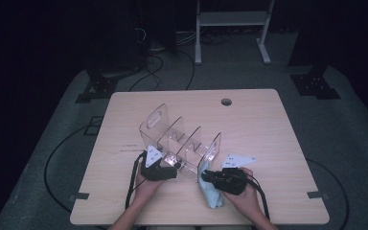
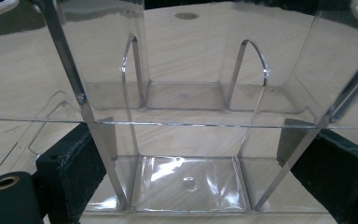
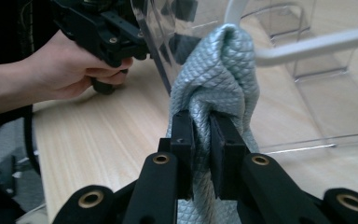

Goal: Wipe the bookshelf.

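A clear acrylic organizer (image 1: 182,139) with several open compartments stands in the middle of the wooden table (image 1: 268,124). My left gripper (image 1: 160,167) is at its near left corner. In the left gripper view its jaws stand wide, one on each side of a compartment of the organizer (image 2: 186,102), against the walls. My right gripper (image 1: 225,179) is at the near right end, shut on a light blue woven cloth (image 1: 213,194). The cloth (image 3: 219,65) bulges above the jaws, close to the organizer's wall (image 3: 317,56). The left gripper (image 3: 107,32) shows beyond it.
A round cable hole (image 1: 226,101) sits near the table's far edge. Black cables (image 1: 57,158) loop on the grey floor to the left. White frame legs (image 1: 230,28) and dark stands are behind the table.
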Available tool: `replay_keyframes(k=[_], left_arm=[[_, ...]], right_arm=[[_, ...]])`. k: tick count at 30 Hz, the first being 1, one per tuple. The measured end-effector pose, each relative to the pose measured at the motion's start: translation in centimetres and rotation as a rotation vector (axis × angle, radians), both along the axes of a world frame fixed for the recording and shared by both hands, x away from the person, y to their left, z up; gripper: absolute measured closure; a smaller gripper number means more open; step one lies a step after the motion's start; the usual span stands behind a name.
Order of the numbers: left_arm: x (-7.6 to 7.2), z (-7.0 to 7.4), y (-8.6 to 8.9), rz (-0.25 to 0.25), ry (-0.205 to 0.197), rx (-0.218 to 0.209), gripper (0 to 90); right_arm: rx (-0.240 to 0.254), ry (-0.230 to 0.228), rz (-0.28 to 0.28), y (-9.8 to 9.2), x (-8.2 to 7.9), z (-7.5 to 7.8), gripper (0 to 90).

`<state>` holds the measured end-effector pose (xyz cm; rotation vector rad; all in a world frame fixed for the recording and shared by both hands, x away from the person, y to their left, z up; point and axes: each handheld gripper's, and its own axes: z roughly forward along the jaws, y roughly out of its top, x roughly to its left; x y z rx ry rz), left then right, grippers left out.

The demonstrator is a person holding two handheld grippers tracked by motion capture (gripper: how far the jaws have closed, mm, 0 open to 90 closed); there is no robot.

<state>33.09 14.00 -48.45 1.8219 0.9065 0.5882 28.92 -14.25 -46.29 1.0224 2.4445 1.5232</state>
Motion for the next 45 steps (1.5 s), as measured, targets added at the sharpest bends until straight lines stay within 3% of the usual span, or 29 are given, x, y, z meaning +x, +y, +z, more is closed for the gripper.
replay_keyframes(k=[3,8,9,12,13,17,22,28,31,34,41,45], left_arm=[[0.0,0.0,0.1,-0.001,0.001,-0.003,7.8],[0.0,0.0,0.0,-0.008,0.004,0.001,8.0],[0.0,0.0,0.0,-0.01,0.005,0.003,8.0],[0.0,0.0,0.1,-0.012,0.005,0.003,8.1],[-0.1,0.0,0.0,-0.013,0.003,0.004,8.0],[-0.1,0.0,-0.2,-0.016,0.003,-0.004,8.0],[-0.2,0.0,-0.2,-0.021,0.003,-0.003,8.0],[-0.2,0.0,-0.3,-0.024,0.001,0.0,8.0],[-0.2,0.0,-0.3,-0.026,0.001,0.001,8.0],[-0.3,0.0,-0.3,-0.026,-0.001,0.0,7.9],[-0.3,0.0,-0.3,-0.026,-0.002,0.003,7.9],[-0.3,0.0,-0.4,-0.026,0.0,0.001,7.9]], right_arm=[[-0.016,0.036,0.024,0.5,0.0,-1.1,80.1],[-0.053,0.027,-0.007,-0.2,0.9,-1.3,80.1],[-0.057,0.035,-0.065,-1.1,2.1,-1.5,80.1],[-0.057,0.038,-0.107,-1.8,3.2,-1.7,80.1],[-0.052,0.049,-0.159,-2.7,4.4,-2.0,80.1],[-0.027,0.073,-0.234,-4.1,5.9,-2.4,80.1],[-0.006,0.046,-0.223,-4.3,5.6,-1.1,80.2],[0.025,-0.053,-0.218,-4.7,5.1,2.7,80.3],[0.066,-0.071,-0.228,-5.2,5.5,4.2,80.3],[0.066,-0.066,-0.231,-5.3,5.8,4.2,80.3],[0.057,-0.005,-0.249,-5.5,6.6,1.8,80.3],[0.037,0.021,-0.245,-5.6,6.9,1.8,80.3]])
